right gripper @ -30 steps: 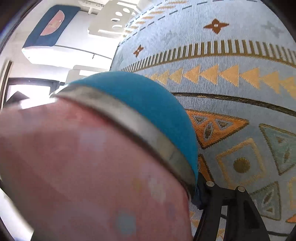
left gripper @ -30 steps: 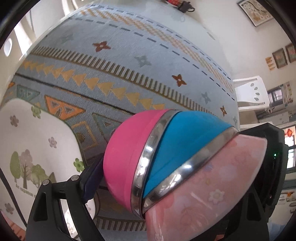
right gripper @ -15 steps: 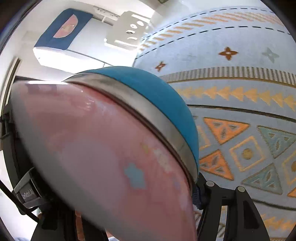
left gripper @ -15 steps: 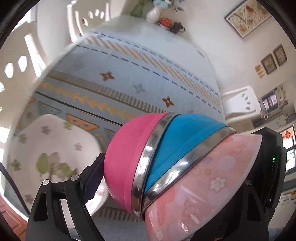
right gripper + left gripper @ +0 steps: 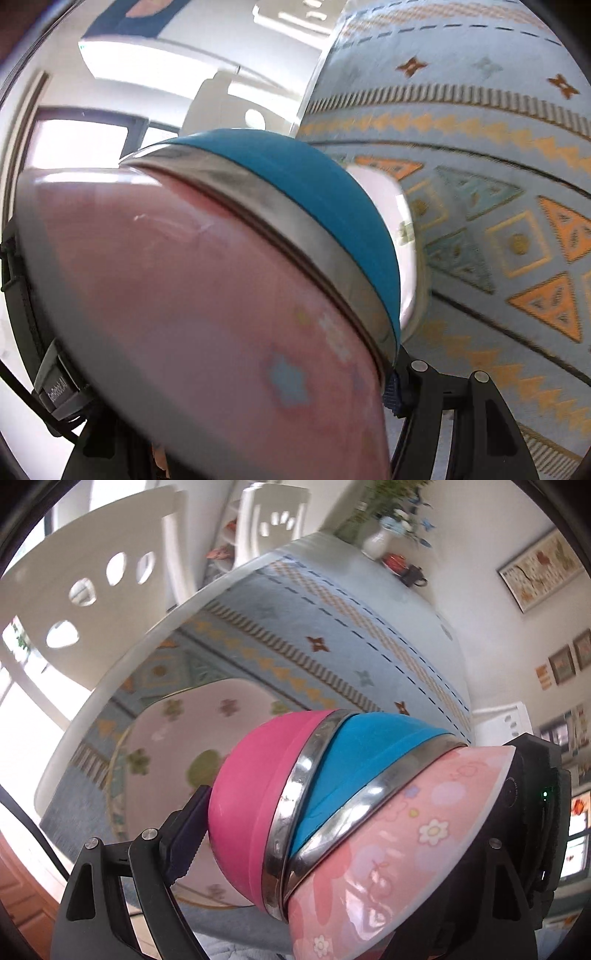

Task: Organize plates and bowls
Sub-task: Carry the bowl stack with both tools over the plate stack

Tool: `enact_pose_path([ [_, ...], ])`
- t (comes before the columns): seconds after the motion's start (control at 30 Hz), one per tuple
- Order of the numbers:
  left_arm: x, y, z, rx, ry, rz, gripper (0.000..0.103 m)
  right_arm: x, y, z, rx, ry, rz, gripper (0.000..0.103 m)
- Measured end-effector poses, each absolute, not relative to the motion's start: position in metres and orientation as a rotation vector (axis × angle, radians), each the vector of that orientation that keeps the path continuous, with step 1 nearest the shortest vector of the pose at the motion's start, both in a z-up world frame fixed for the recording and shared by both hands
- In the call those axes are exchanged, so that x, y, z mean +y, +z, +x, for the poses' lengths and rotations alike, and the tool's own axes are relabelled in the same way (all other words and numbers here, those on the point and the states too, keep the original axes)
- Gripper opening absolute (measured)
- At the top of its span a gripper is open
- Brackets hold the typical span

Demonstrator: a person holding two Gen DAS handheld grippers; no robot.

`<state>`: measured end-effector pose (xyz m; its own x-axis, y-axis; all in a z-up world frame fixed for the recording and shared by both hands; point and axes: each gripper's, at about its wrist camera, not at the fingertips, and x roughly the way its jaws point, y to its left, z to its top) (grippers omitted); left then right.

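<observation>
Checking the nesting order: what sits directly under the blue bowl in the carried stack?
The pink bowl nests beneath the blue bowl, steel rims touching. The pale floral bowl covers the blue bowl's inside, so any contents are hidden.

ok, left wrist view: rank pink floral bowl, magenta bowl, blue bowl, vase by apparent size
1. pink floral bowl
2. magenta bowl
3. blue bowl, mostly nested, so only its exposed band counts
4. vase, far off; true size unsure

black gripper [image 5: 332, 849] frames (silver screws)
</observation>
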<state>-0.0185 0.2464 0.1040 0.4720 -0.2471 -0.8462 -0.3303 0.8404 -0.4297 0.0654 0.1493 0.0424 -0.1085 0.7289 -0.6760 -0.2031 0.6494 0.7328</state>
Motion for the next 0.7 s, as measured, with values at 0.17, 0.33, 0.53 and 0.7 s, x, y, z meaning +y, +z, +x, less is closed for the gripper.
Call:
enact_pose_path([
  [0.17, 0.271, 0.087, -0.028, 1.101, 0.092, -0.67, 0.084, 0.196, 0.035, 0.077, 1.538, 0.849, 0.392, 0.065],
  [0.33, 0.288, 0.072, -0.03, 1.118, 0.127, -0.726, 0.084, 0.223, 0.019, 0.09, 1.649, 0.821, 0.4, 0.065],
  [0.53, 0.313, 0.083, -0.03, 1.048, 0.106, -0.776, 0.083, 0.236, 0.026, 0.122, 1.632, 0.797, 0.412, 0.064],
  [0.7, 0.317, 0.079, -0.024, 1.072, 0.104, -0.773, 0.084, 0.251, 0.041, 0.141, 1.567, 0.774, 0.34, 0.064],
])
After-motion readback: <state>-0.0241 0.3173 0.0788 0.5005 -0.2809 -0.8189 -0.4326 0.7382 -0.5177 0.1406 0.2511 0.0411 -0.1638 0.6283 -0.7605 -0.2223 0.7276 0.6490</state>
